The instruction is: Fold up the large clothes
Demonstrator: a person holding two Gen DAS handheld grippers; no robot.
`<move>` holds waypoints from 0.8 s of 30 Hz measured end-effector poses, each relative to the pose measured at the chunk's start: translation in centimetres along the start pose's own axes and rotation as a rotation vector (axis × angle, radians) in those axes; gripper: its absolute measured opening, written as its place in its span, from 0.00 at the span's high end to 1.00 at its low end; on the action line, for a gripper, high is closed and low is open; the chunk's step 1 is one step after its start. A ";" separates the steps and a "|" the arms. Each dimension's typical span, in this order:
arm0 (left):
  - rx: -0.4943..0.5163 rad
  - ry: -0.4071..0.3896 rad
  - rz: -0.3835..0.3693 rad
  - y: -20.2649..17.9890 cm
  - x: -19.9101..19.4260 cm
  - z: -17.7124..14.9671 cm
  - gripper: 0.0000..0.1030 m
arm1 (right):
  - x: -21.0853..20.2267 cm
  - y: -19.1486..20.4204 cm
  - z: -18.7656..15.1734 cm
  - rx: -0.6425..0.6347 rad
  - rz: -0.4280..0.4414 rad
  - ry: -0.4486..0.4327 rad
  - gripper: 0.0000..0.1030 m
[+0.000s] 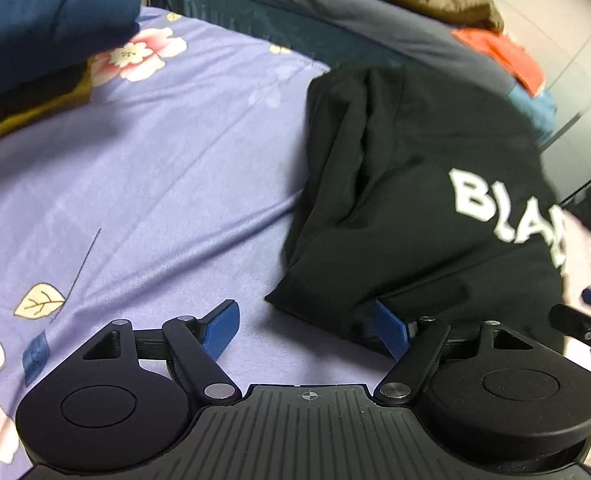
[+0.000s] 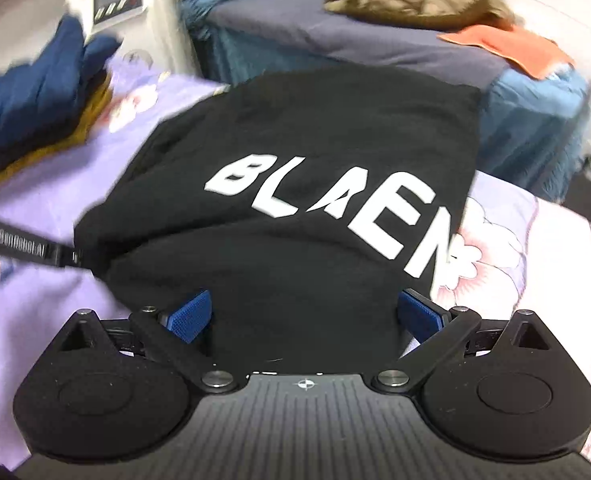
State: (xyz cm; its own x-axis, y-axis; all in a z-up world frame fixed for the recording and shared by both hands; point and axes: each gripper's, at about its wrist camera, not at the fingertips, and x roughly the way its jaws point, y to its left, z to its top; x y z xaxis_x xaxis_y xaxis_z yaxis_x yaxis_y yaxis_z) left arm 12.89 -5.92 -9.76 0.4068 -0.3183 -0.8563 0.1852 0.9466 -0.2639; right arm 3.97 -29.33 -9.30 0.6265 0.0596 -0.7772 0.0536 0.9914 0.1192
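Right gripper [image 2: 303,314] fingers spread wide over black sweatshirt [image 2: 295,152], gripping nothing; left gripper [image 1: 307,326] fingers wide apart, empty.

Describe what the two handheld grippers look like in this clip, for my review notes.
Both match. The left gripper and right gripper each have a matte black ribbed body with a small white crosshair mark, two round black housings, black linkage bars with silver pivot pins, and blue textured finger pads. No cables, sleeves or hands are visible.
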 end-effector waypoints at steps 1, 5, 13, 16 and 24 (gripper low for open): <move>-0.023 -0.009 -0.027 0.2 -0.6 0.1 0.00 | -0.5 -0.5 0.0 0.031 0.008 -0.010 0.03; -0.060 -0.042 -0.097 0.8 -2.1 0.6 0.00 | -2.2 -3.3 0.2 0.136 0.028 -0.044 0.03; -0.090 0.038 -0.169 2.9 2.6 2.1 0.00 | -0.3 -11.9 -1.5 0.560 0.285 -0.034 0.04; -0.089 0.075 -0.193 3.3 5.1 2.7 0.00 | 1.5 -12.9 -1.8 0.618 0.316 -0.015 0.05; -0.088 0.129 -0.289 1.9 9.6 4.3 0.00 | 7.8 -13.1 -0.6 0.648 0.381 0.057 0.10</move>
State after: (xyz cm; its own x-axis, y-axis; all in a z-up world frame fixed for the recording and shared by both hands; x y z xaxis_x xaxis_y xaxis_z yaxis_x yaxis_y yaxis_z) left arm 20.94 -7.42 -16.59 0.2308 -0.5704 -0.7883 0.1961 0.8208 -0.5365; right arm 7.68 -41.79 -17.25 0.6532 0.4077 -0.6380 0.2992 0.6350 0.7122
